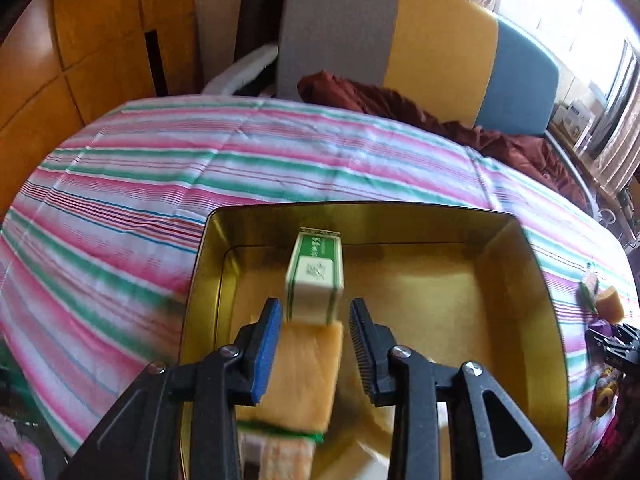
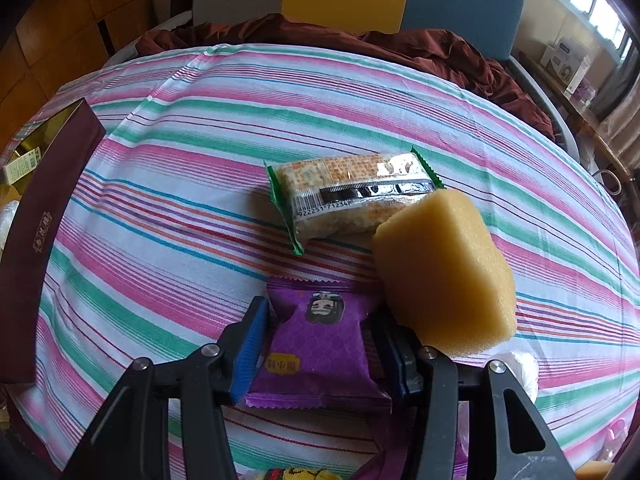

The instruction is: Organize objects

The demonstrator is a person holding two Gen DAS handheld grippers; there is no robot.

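Left wrist view: looks steeply down along own fingers, close over gold tin (image 1: 532, 280) on striped cloth (image 1: 140, 184), facing chair backs and window beyond.

Right wrist view: looks steeply down, close over purple packet (image 2: 320, 344) and sponge (image 2: 444, 276); same facing.

Shared: striped cloth, tin at left edge (image 2: 48, 208), sponge at right edge (image 1: 611, 303), chairs (image 2: 460, 4).

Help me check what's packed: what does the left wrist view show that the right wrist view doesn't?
Only the left wrist: the gold-lined tin box floor, with a yellow sponge block between the left gripper's open jaws. Only the right wrist: the box's maroon outer wall and the purple snack packet's printed front, gripped by the right gripper. Both: the striped cloth and the green-and-white carton in the box.
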